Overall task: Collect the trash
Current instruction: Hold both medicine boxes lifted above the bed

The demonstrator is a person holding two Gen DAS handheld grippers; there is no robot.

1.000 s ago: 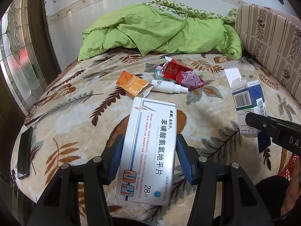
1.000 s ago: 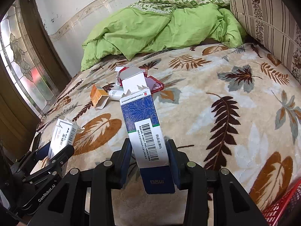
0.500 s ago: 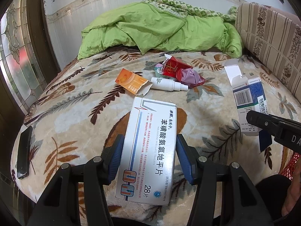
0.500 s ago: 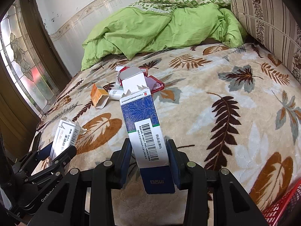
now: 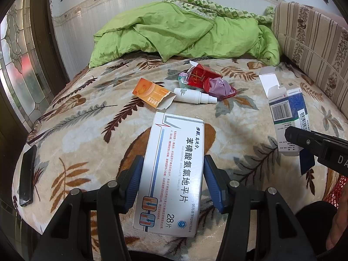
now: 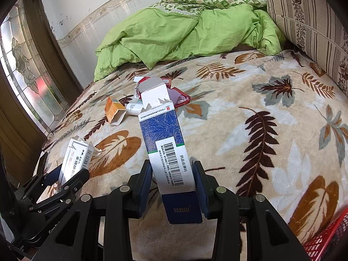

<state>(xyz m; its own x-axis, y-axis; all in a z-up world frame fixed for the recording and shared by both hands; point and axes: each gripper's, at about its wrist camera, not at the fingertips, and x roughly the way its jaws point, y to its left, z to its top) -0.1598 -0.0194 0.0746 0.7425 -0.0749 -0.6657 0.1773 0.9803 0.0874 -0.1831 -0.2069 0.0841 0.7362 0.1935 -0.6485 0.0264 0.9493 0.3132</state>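
Here, largest to smallest:

Bed point(image 6: 250, 113): covered by a cream blanket printed with brown, orange and grey leaves; every loose item lies on it.
Green duvet point(image 5: 180, 34): bunched up at the far end of the bed, against the wall.
Striped cushion point(image 6: 308, 19): upright along the bed's right edge.
Red basket point(image 6: 326, 237): only a mesh corner shows at the lower right of the right wrist view, beside the bed.
Left tool point(image 5: 174, 178): its blue pads pinch the long sides of the white tablet box point(image 5: 174, 174), held off the blanket with its printed face up.
Right tool point(image 6: 173, 182): pinching the blue-and-white carton point(image 6: 166, 148) near its dark lower end; the carton's torn top flap stands open and it points toward the far end of the bed.
Black phone point(image 5: 27, 176): flat at the bed's near left edge, well apart from the rest.
Red wrapper pile point(image 5: 204, 80): crumpled red packaging with a mauve bag, mid-bed.
Orange box point(image 5: 152, 93): torn open, lying just left of the spray bottle.
White spray bottle point(image 5: 194, 95): on its side between the orange box and the red wrapper pile, touching the pile.
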